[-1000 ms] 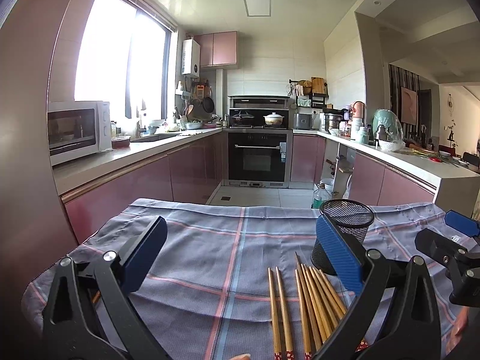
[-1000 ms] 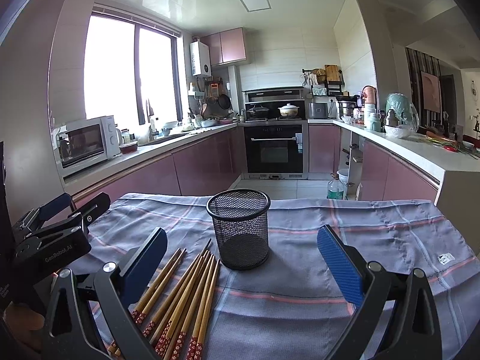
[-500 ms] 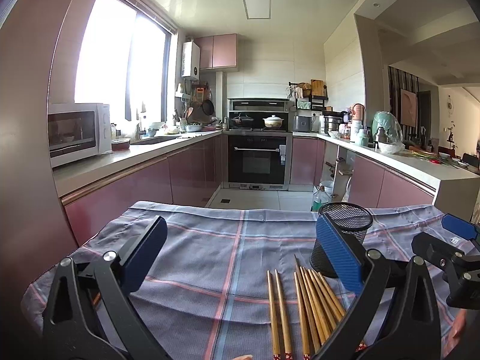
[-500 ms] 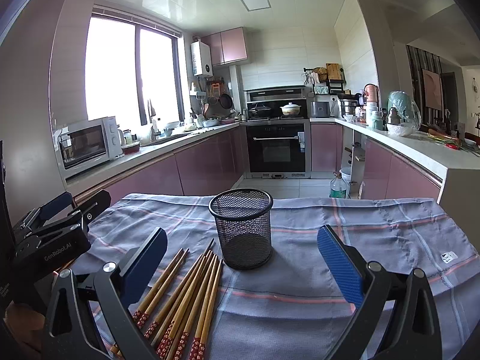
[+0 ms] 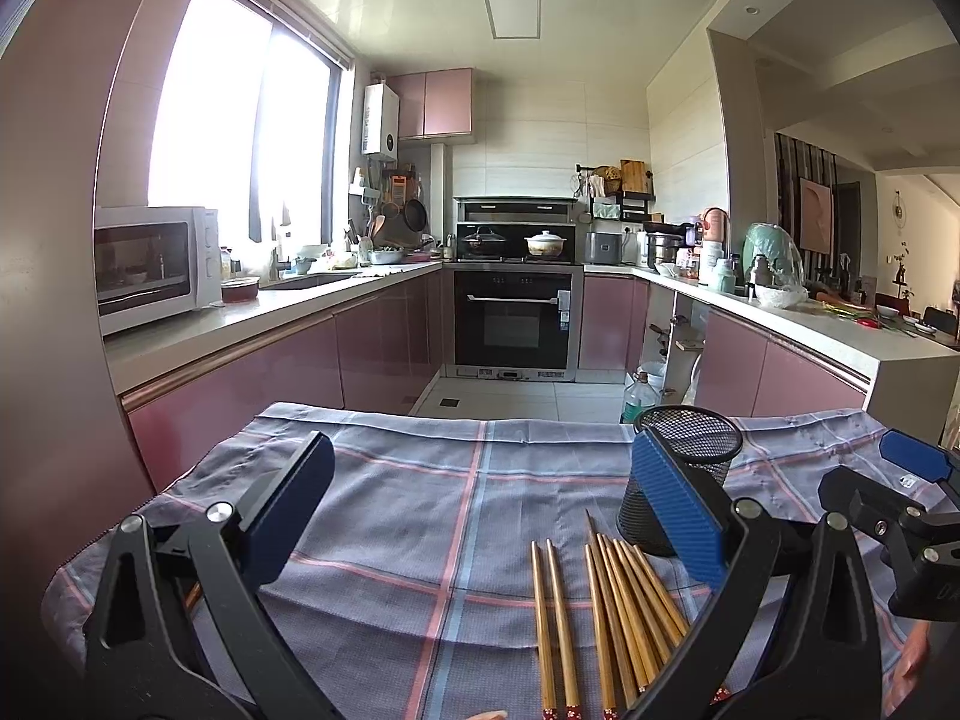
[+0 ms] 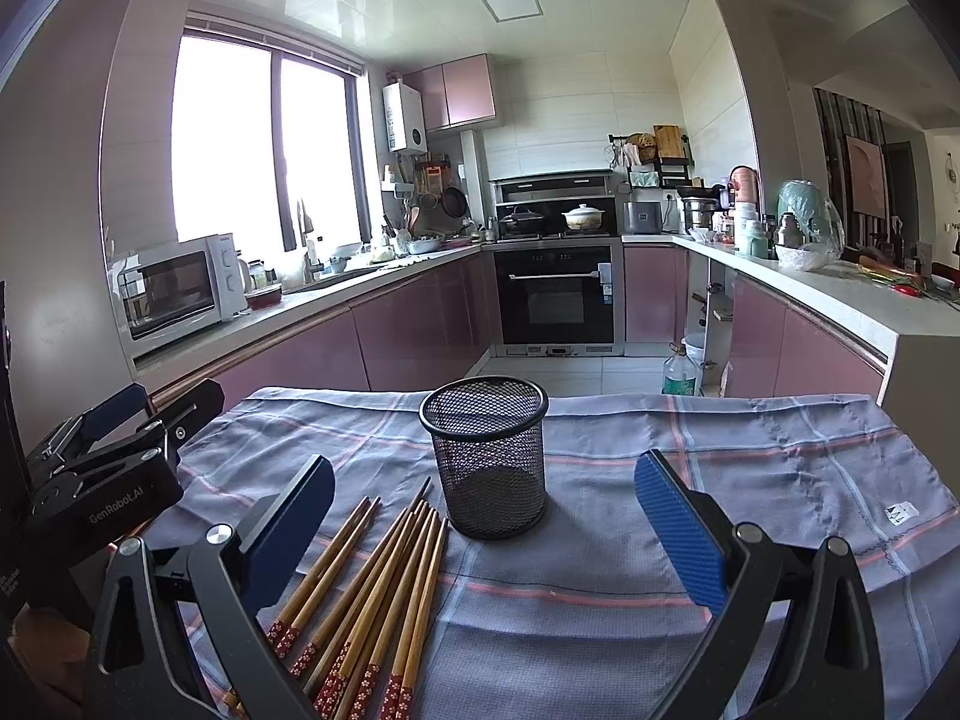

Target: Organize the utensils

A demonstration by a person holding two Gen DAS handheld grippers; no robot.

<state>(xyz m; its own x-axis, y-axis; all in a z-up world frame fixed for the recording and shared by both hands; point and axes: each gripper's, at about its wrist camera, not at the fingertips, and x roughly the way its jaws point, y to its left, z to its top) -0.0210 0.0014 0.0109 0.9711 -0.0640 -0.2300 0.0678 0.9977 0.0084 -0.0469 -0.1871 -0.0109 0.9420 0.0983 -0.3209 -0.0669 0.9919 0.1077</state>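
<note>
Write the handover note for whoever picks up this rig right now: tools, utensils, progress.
Left tool: open, empty, above the cloth.
Right tool: open, empty, facing the mesh cup.
Chopsticks: all flat on the plaid cloth, loosely side by side, just left of the cup.
Cup: upright, empty.
Done: nothing placed yet.
Left: pick up the chopsticks and stand them in the cup.
</note>
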